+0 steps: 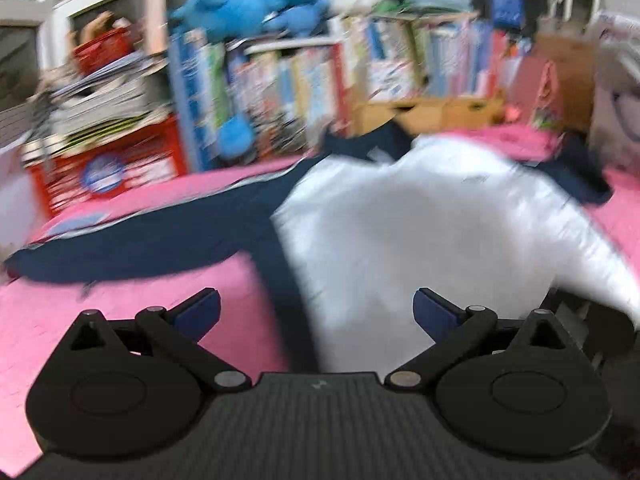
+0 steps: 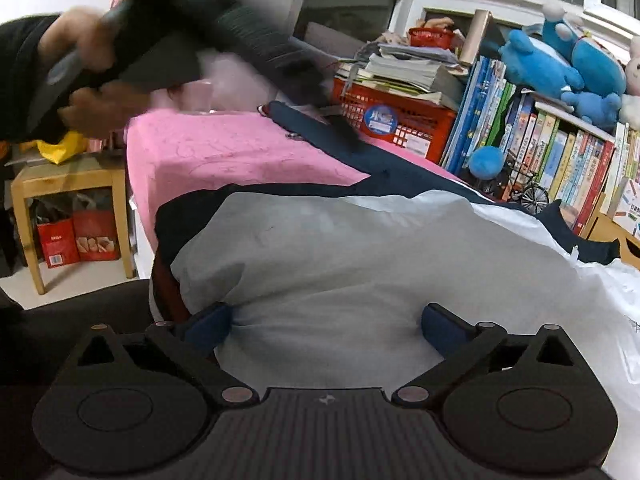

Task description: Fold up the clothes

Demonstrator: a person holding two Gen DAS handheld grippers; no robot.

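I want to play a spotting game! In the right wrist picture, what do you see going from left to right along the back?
Wooden stool → pink cover → red crate → blue ball → books

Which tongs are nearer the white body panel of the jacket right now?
Right tongs: open, with the white panel bunched between their tips. Left tongs, also open, hover at its navy edge.

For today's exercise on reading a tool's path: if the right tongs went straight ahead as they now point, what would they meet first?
Most likely the white and navy garment: the right tongs stand open with its white cloth already between them, though depth is unclear.
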